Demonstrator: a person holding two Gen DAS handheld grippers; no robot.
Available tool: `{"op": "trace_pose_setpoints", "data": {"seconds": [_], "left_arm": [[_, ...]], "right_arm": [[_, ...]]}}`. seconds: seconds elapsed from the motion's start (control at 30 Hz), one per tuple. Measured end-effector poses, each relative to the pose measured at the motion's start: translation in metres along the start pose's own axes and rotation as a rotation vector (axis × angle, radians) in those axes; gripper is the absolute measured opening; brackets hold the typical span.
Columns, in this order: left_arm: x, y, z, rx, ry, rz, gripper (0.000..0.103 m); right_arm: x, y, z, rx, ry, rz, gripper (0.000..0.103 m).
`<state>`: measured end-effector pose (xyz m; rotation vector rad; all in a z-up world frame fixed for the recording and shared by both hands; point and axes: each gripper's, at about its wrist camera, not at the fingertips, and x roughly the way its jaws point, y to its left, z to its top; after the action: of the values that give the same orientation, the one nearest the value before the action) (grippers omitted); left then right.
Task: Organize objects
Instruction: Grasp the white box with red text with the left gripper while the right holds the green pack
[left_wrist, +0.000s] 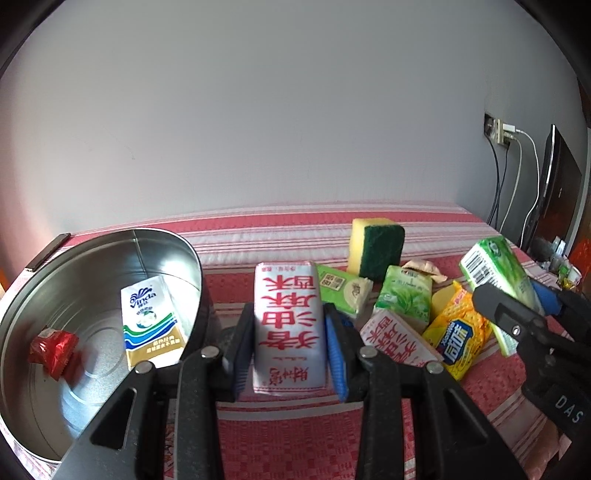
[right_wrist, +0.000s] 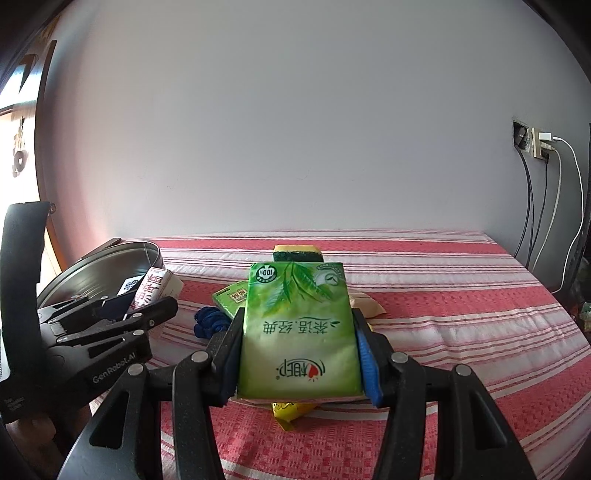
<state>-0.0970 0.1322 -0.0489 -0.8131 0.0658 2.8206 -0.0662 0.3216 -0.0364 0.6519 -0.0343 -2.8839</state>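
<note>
While claws grip packs, metal tin (left_wrist: 110, 258) holds Vinda pack (left_wrist: 151, 321), red candy (left_wrist: 53, 350).
</note>
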Motion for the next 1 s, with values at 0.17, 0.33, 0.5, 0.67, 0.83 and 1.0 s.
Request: {"op": "trace_pose_setpoints", "data": {"seconds": [0.17, 0.33, 0.5, 0.67, 0.83, 1.0], "left_arm": [[-0.005, 0.0, -0.001, -0.011, -0.016, -0.008, 0.035], [-0.005, 0.005, -0.002, -0.031, -0.016, -0.025, 0.035], [-0.009, 0.005, -0.002, -0.032, -0.035, -0.01, 0.035], [-0.016, -0.002, -0.003, 0.001, -0.075, 0.022, 0.035], [-0.021, -0.006, -0.002, 0.018, -0.101, 0.038, 0.035], [-0.022, -0.003, -0.003, 0.015, -0.107, 0.039, 0.035]], "right_arm": [[0.002, -0.003, 0.0, 0.002, -0.001, -0.002, 0.055], [-0.001, -0.002, 0.001, -0.005, -0.019, -0.006, 0.055], [-0.002, -0.003, 0.0, -0.007, -0.032, 0.001, 0.055], [-0.004, -0.004, 0.001, -0.001, -0.044, 0.0, 0.055], [-0.004, -0.002, 0.001, -0.004, -0.045, -0.002, 0.055], [-0.003, -0.003, 0.001, -0.006, -0.048, -0.007, 0.055]]}}
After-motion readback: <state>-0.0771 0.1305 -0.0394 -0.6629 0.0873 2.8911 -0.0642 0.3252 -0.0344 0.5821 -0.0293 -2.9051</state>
